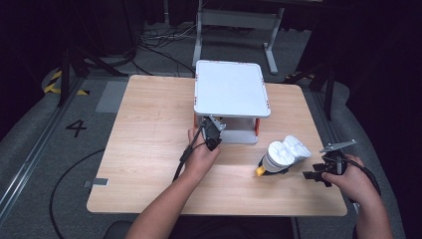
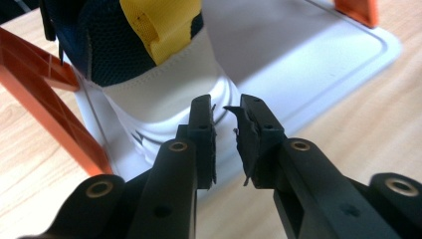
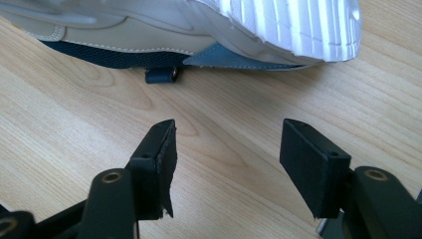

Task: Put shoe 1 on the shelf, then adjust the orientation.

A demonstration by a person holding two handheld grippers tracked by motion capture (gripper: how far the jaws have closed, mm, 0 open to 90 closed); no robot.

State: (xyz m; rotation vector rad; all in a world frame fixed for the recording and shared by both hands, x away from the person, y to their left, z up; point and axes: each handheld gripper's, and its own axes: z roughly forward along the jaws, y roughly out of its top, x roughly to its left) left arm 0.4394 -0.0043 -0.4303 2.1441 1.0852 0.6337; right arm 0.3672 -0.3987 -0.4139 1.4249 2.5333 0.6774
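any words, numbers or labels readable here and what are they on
"4": a large dark numeral on the grey floor left of the table.
No brand, word or label can be read on the shoe lying on the table, the shoe on the rack's lower shelf, or the white rack.

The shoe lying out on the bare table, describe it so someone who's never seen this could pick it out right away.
On the wooden table, look right of the white two-tier rack. The shoe lies on its side before the right gripper, ribbed white sole upward. The other shoe stands inside the rack.
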